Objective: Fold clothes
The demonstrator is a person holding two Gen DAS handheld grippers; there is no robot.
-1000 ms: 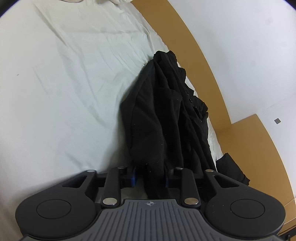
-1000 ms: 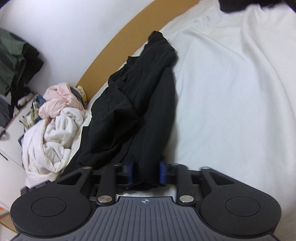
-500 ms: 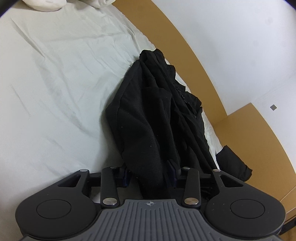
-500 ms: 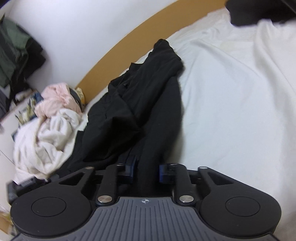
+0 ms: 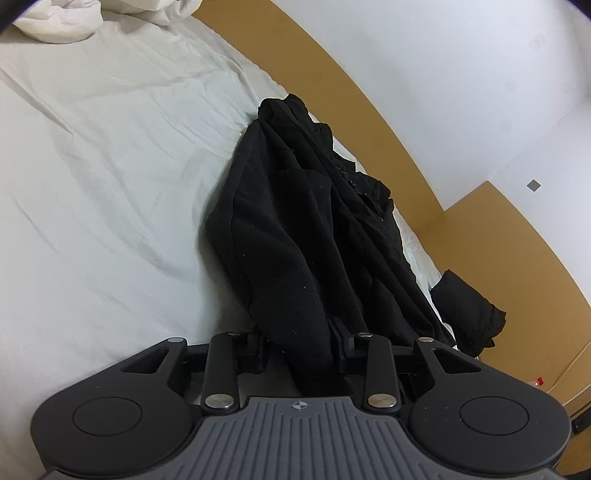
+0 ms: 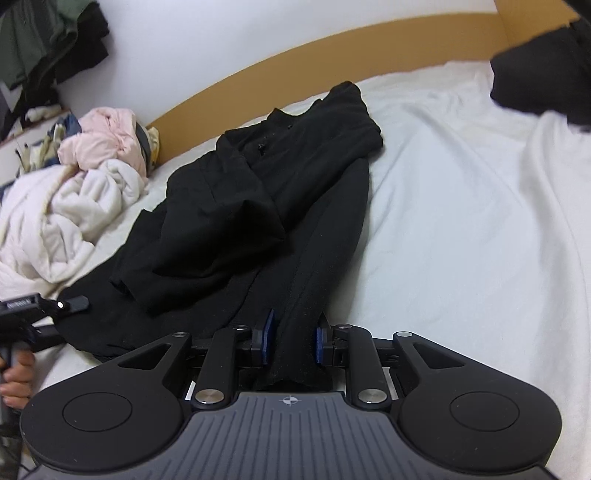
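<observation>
A black garment (image 5: 295,221) lies crumpled lengthwise on the white bed sheet (image 5: 110,166), beside the tan bed frame (image 5: 369,103). My left gripper (image 5: 297,343) has one end of it bunched between its fingers; the jaws are closing, with both pads against the cloth. From the opposite end, in the right wrist view, the same black garment (image 6: 258,192) runs away from my right gripper (image 6: 293,343). The right gripper's blue pads (image 6: 267,341) are shut on a narrow fold of the cloth. A loose flap lies folded over the garment's middle.
A heap of white and pink laundry (image 6: 74,192) sits left of the garment. A hand (image 6: 16,373) holds a black handle at the left edge. Another dark cloth (image 6: 546,74) lies at the far right, and a black piece (image 5: 465,310) hangs off the bed's side. White bedding (image 5: 74,22) is bunched far left.
The right jaws have narrowed onto the fold of cloth, and the right gripper has rolled and shifted sideways. The left gripper has rolled slightly, still with the garment's end between its fingers.
</observation>
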